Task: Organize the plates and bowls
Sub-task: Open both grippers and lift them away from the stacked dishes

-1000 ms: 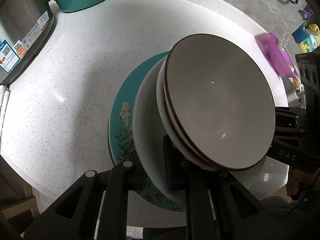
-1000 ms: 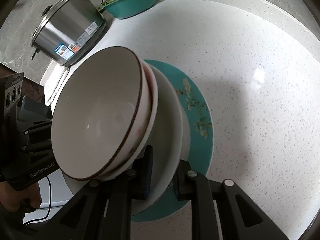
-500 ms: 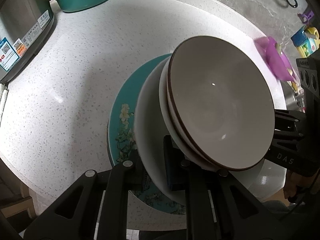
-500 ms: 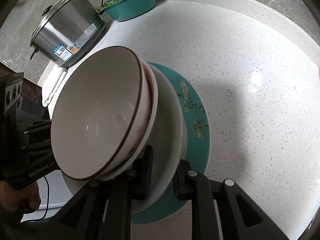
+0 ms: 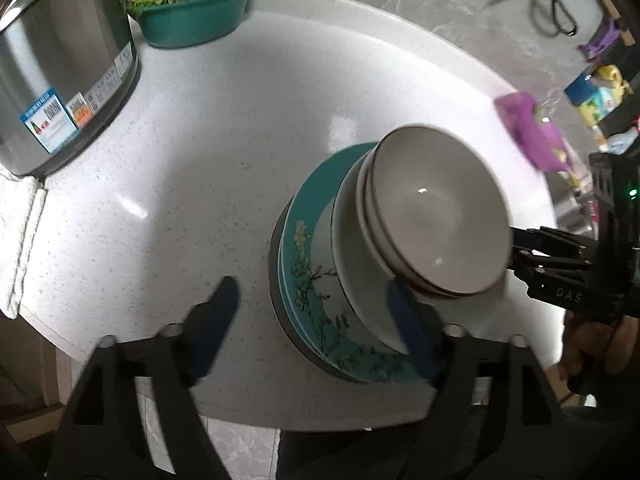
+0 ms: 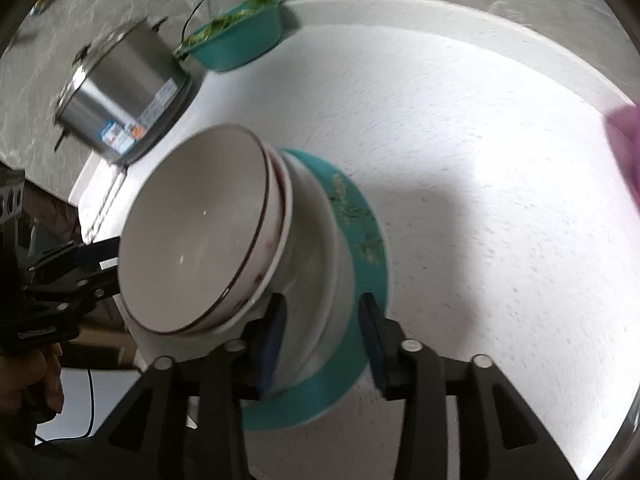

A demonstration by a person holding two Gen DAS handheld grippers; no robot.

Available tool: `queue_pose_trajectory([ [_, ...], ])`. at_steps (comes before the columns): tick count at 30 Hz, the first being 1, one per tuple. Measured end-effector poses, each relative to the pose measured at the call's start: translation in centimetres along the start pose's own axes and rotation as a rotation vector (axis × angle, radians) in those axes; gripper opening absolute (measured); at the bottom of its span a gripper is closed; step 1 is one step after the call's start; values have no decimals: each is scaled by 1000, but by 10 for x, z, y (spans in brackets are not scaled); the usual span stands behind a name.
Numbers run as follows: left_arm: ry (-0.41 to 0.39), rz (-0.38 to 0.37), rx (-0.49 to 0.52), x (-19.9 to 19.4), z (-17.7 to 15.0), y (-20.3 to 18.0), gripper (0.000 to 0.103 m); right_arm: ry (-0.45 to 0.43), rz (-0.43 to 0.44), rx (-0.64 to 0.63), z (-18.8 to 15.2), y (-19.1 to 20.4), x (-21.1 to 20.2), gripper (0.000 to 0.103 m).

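A stack stands on the white speckled counter (image 5: 208, 152): a teal flowered plate (image 5: 304, 264) at the bottom, a white plate (image 5: 340, 232) on it, and two nested brown-rimmed white bowls (image 5: 436, 216) on top. The stack also shows in the right wrist view, with the bowls (image 6: 200, 236) and the teal plate (image 6: 368, 248). My left gripper (image 5: 316, 328) is open wide, its jaws either side of the stack's near edge and clear of it. My right gripper (image 6: 324, 336) is open, its jaws straddling the plate rims with a gap on each side.
A steel cooker pot (image 5: 52, 64) stands at the far left on the counter, next to a teal basin of greens (image 5: 192, 12). A white cloth (image 5: 20, 236) lies at the left edge. A purple item (image 5: 532, 132) lies at the right, near the counter's edge.
Both grippers have opened and let go of the plates. Both have drawn back from the stack, which now rests on the counter.
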State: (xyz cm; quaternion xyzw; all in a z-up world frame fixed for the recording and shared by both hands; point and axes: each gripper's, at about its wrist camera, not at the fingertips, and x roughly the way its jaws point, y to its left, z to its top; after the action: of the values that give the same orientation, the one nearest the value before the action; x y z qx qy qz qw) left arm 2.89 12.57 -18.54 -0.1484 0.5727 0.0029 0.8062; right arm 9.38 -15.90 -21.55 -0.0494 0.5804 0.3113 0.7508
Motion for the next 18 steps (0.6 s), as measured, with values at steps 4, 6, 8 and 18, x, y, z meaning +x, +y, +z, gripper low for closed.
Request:
queue_pose_trajectory([
  [4,-79,-9,38,-33,9,-2,103,-77,-11,69,-7,-1,-35,77],
  [6,-153,12,56,-52,13,-8,103,-129,-9,81,-9,3,-55,91],
  [8,-234,36,74,-68,12,-19,103,-191,-16,65,-10,11,-78,103],
  [18,-337,-116,49,-116,-33,-75,103,-357,-71,4,-37,35,-145,103],
])
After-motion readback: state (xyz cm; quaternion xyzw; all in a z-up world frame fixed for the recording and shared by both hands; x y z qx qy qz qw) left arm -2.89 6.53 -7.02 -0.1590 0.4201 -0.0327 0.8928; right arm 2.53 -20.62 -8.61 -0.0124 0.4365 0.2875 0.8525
